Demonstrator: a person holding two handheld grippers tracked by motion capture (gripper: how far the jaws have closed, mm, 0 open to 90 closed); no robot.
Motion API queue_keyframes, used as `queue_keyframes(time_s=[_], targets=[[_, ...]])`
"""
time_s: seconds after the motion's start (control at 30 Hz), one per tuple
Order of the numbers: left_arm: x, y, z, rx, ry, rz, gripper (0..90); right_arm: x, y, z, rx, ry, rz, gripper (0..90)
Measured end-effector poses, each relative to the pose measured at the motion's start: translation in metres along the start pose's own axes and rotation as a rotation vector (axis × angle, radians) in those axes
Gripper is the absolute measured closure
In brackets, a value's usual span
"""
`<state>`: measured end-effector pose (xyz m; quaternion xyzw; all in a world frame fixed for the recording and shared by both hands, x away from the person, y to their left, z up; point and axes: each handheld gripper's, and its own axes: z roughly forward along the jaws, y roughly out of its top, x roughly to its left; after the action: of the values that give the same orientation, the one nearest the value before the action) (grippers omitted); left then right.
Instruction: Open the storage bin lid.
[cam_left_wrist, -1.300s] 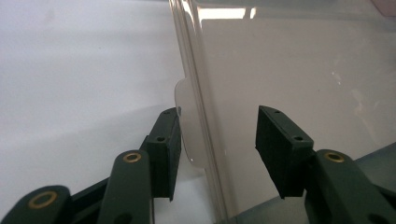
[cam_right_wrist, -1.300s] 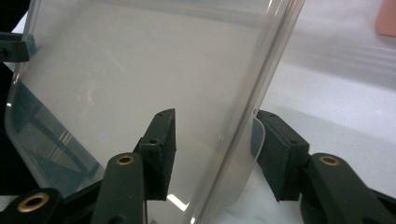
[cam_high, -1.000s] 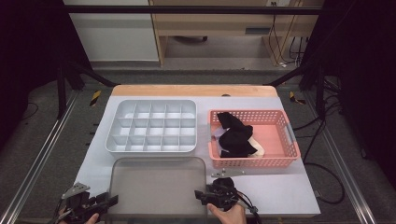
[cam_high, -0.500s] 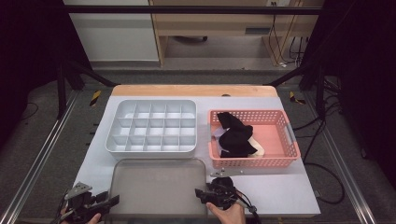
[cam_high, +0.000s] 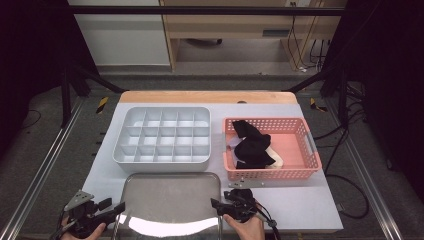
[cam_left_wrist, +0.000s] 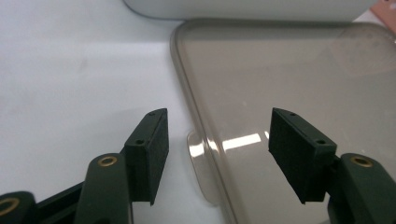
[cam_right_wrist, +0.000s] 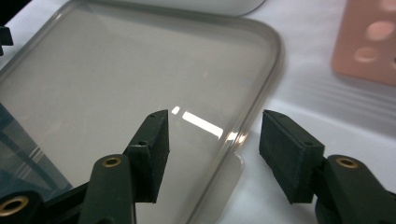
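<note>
A clear smoky plastic lid (cam_high: 170, 200) lies flat at the table's front edge, below the grey divided organizer tray (cam_high: 162, 136). My left gripper (cam_high: 111, 207) is open at the lid's left edge; its jaws straddle the rim and a small tab (cam_left_wrist: 198, 154) of the lid (cam_left_wrist: 289, 84). My right gripper (cam_high: 216, 205) is open at the lid's right edge, its jaws either side of the rim (cam_right_wrist: 243, 135) near a tab. Neither gripper holds anything.
A pink perforated basket (cam_high: 300, 170) holding black and pale cloth items (cam_high: 252, 147) stands right of the organizer tray. A small metal bracket (cam_high: 245, 184) lies in front of the basket. The white table (cam_high: 300, 205) ends just behind my hands.
My left gripper has edged slightly right toward the lid's left rim. The right gripper has stayed at the lid's right edge.
</note>
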<state>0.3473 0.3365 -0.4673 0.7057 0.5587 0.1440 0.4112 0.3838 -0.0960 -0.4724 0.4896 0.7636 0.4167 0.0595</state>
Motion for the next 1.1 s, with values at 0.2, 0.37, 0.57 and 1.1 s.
queue_keyframes(time_s=[0.2, 0.37, 0.57, 1.1], targets=[[0.008, 0.009, 0.001, -0.048, -0.026, 0.002, 37.2, -0.003, 0.004, -0.005, -0.058, -0.005, -0.041, 39.6], [0.011, 0.019, 0.004, -0.064, -0.013, 0.031, 35.9, -0.003, 0.009, -0.012, -0.099, 0.002, -0.083, 37.4], [0.010, 0.036, 0.001, -0.083, 0.001, 0.062, 34.8, -0.003, 0.017, -0.020, -0.130, 0.009, -0.146, 36.3], [-0.014, 0.073, 0.012, -0.137, 0.006, 0.094, 32.3, -0.009, 0.043, -0.046, -0.225, 0.016, -0.153, 33.5]])
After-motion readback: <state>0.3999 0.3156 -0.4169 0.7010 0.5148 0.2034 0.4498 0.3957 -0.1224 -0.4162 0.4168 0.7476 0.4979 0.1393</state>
